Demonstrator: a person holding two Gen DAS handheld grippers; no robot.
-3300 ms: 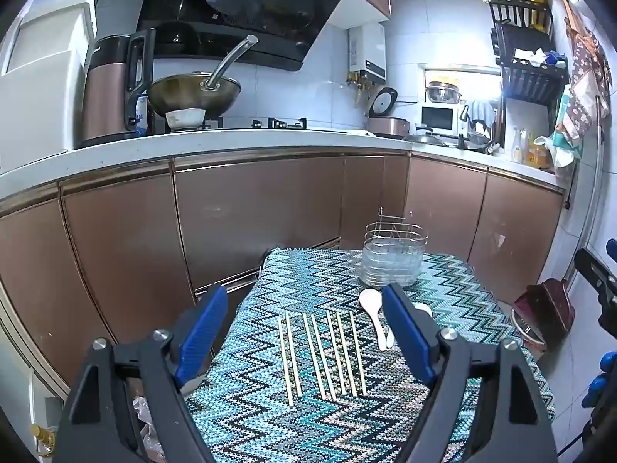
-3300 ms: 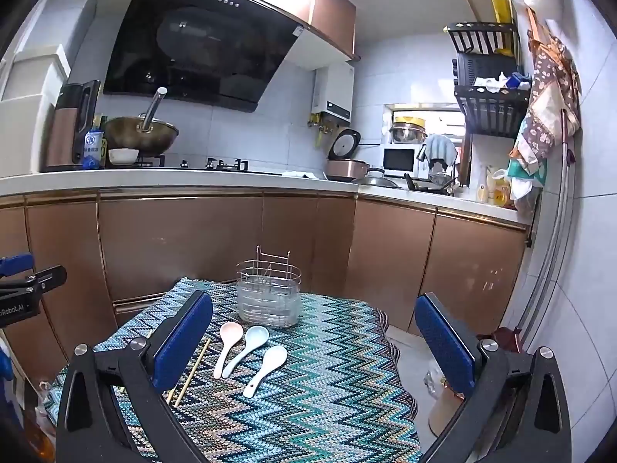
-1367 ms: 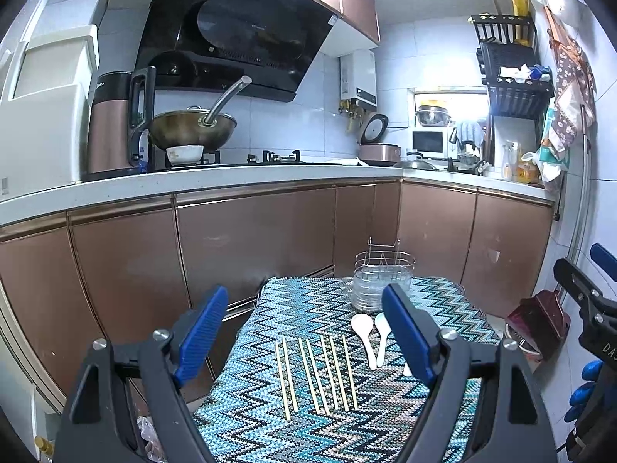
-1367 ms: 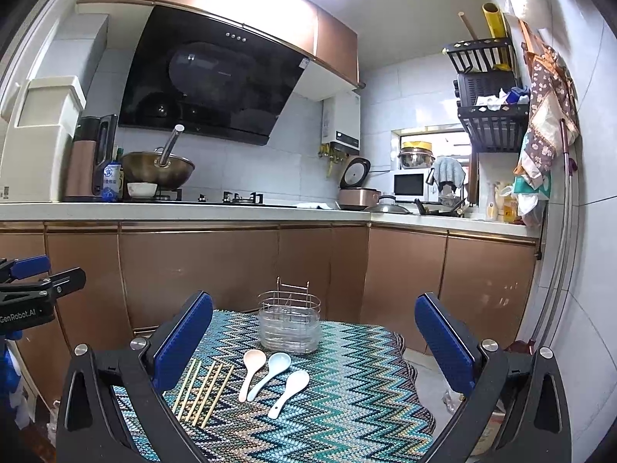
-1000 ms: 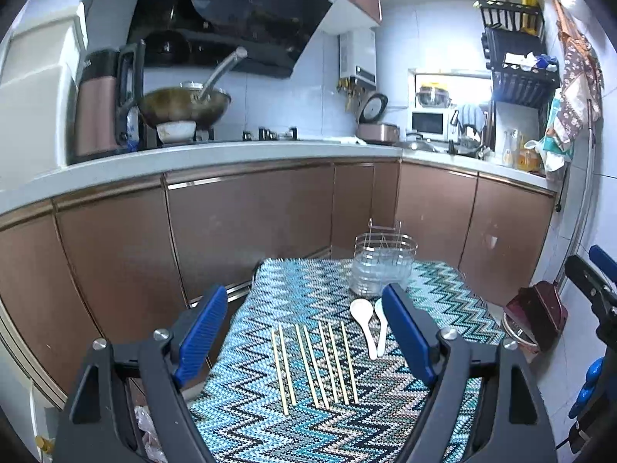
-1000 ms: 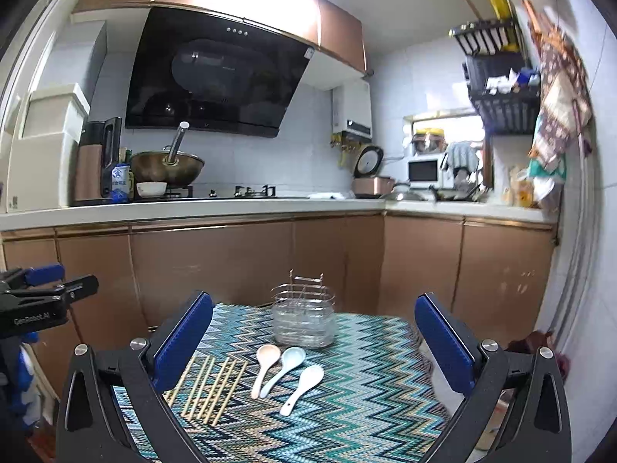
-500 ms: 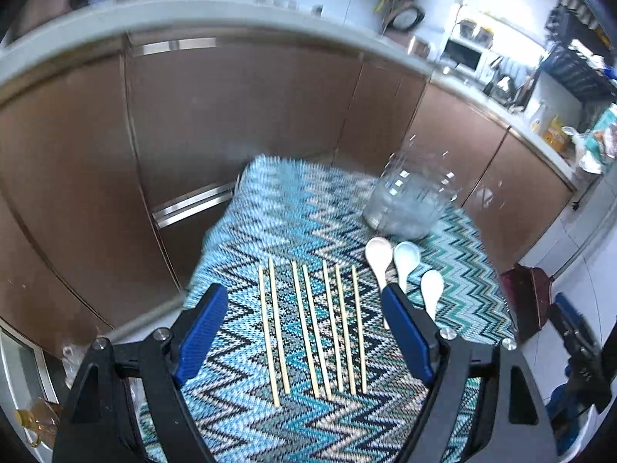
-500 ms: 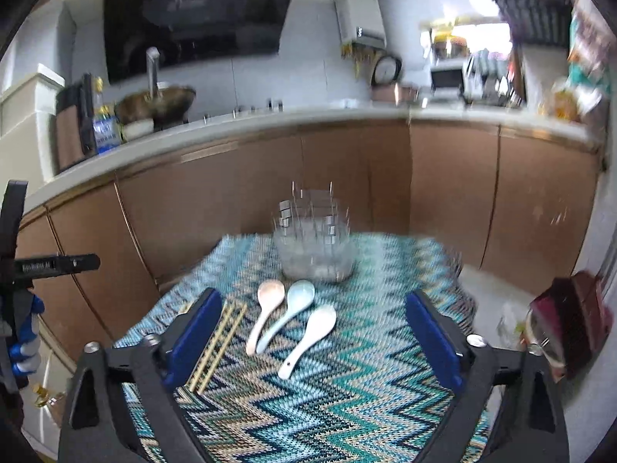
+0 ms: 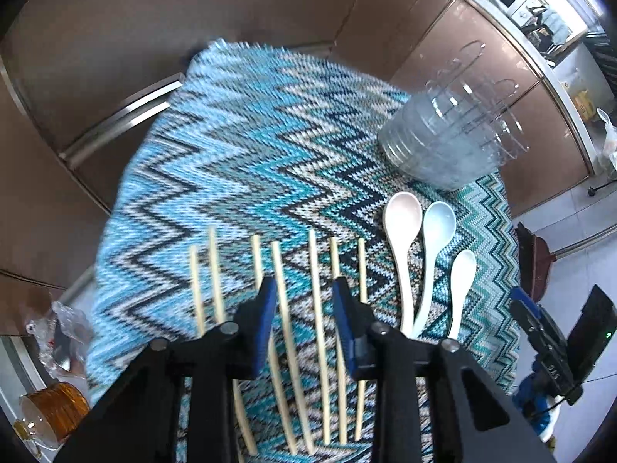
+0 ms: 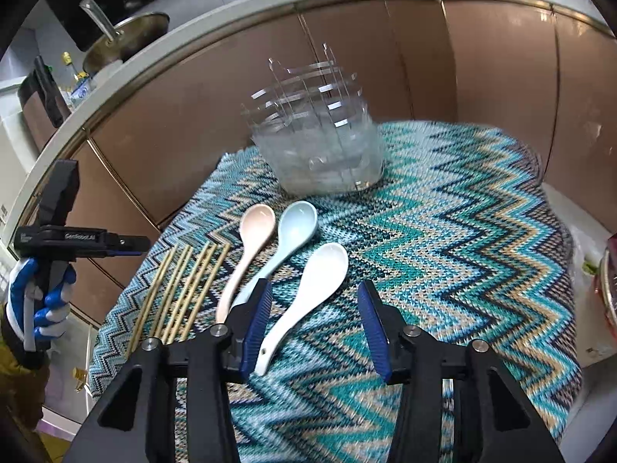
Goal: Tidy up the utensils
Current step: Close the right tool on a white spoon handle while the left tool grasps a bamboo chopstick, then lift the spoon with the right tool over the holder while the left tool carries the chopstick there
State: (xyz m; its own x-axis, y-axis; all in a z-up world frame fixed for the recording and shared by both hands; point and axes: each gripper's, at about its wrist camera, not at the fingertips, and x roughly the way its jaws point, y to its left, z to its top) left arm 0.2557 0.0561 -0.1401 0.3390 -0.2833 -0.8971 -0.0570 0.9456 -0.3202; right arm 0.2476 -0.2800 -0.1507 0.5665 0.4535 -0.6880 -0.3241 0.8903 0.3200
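Several wooden chopsticks (image 9: 312,254) lie side by side on the zigzag cloth (image 9: 246,146). My left gripper (image 9: 304,281) hovers over their middle, jaws closing, with two chopsticks lying between and below the pads, untouched. To the right lie a pink spoon (image 10: 256,223), a blue spoon (image 10: 299,220) and a white spoon (image 10: 327,262). My right gripper (image 10: 314,283) hangs over the white spoon, jaws closing, the spoon's handle running between them without contact. A clear utensil holder (image 10: 320,150) with a wire insert stands behind the spoons.
Brown cabinet fronts (image 10: 420,58) and a pale counter edge (image 10: 231,7) rise behind the table. A gloved hand (image 10: 38,301) holds the left gripper off the table's left side. An amber glass jar (image 9: 46,416) sits low left; a reddish object (image 9: 534,262) is on the floor to the right.
Both grippers tipped downward and dropped close over the table. Their jaws narrowed from wide open, the left over the chopsticks, the right over the white spoon.
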